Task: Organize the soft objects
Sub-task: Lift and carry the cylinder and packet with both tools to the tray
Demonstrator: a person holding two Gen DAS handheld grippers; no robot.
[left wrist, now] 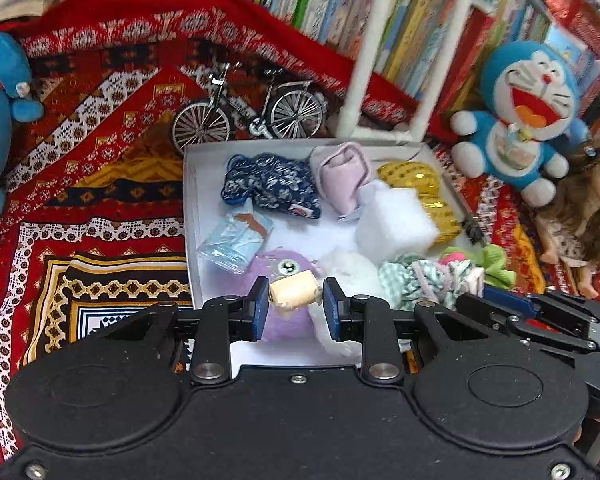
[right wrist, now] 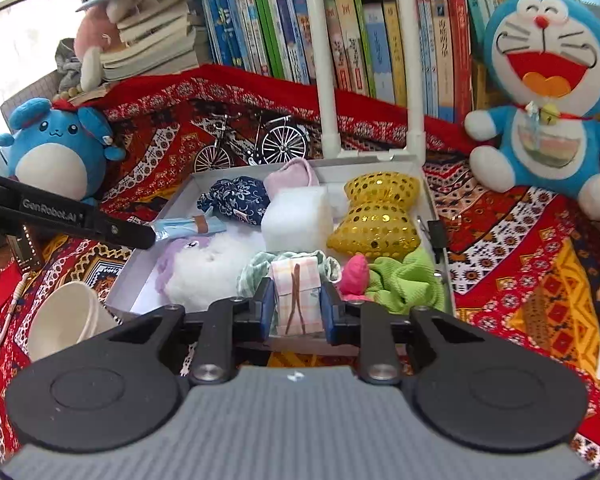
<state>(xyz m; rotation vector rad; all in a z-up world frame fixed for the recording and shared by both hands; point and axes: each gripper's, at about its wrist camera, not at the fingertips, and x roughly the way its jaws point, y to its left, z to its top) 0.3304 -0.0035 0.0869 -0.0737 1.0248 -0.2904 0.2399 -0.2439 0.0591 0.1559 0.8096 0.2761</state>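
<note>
**Holding two soft items over the white box**

Your left hand-held gripper (left wrist: 295, 304) has its blue pads nearly closed on a small tan wrapped piece (left wrist: 294, 291), held just above the purple plush (left wrist: 286, 320) at the near end of the white box (left wrist: 188, 216). Your right hand-held gripper (right wrist: 298, 304) is closed on a pink plaid pouch (right wrist: 297, 298), at the box's near edge, touching the mint checked cloth (right wrist: 256, 270). Already in the box: navy floral bag (right wrist: 236, 198), white foam block (right wrist: 296, 220), gold sequin cushion (right wrist: 376, 216), green cloth (right wrist: 408, 280), light blue packet (left wrist: 236, 236). The box sits on a red patterned cloth (right wrist: 520, 248); a Doraemon plush (right wrist: 548, 92) sits just to its right.
</note>
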